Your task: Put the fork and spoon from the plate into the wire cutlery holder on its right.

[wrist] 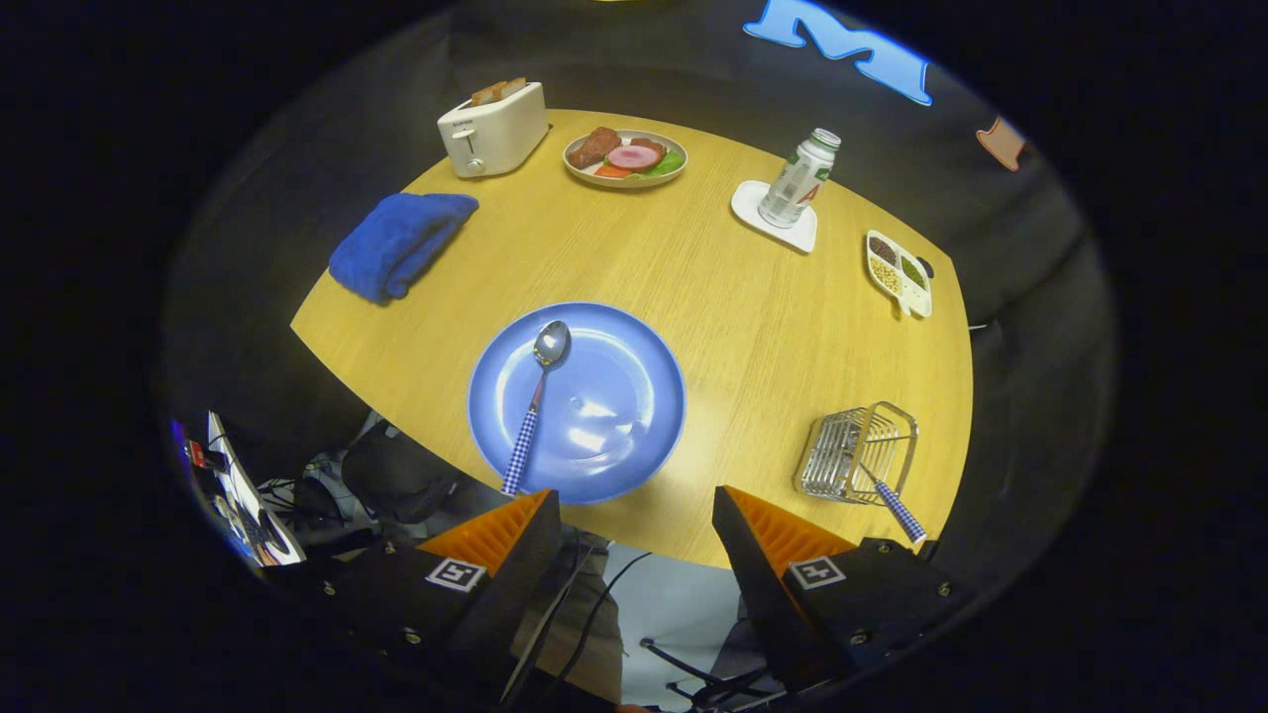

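A blue plate lies on the wooden table just beyond my fingers. A spoon with a blue checked handle rests on the plate's left half, bowl pointing away, handle end near my left finger. To the plate's right stands the wire cutlery holder, with one utensil in it, its checked handle sticking out toward me. My gripper hovers high over the table's near edge, open, with nothing between its fingers.
Farther back on the table are a white toaster, a folded blue towel, a plate of food, a bottle on a white coaster and a small divided dish. Cables and a chair lie below the near edge.
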`<state>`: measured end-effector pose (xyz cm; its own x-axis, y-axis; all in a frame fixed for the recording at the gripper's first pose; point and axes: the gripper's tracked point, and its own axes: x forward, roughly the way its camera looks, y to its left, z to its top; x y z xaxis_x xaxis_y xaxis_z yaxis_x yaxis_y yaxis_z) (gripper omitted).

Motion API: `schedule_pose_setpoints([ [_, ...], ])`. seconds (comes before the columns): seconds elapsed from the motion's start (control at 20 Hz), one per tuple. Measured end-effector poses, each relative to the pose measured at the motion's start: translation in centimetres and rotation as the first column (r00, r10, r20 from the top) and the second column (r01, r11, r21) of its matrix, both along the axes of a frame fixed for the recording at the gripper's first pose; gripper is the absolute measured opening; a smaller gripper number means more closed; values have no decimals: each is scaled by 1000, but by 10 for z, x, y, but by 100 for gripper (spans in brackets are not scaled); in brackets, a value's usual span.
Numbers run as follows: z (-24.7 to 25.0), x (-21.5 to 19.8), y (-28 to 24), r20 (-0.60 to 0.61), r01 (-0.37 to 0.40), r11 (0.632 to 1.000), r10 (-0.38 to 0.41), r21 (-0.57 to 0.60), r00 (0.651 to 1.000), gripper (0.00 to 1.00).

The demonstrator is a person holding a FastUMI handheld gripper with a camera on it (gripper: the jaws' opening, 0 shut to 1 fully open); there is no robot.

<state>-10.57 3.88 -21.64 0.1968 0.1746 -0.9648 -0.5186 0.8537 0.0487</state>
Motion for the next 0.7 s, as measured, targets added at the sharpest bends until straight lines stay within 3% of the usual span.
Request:
schedule_pose_setpoints([
  [0.7,-56,-18,62,-62,66,997,-63,41,996,95],
])
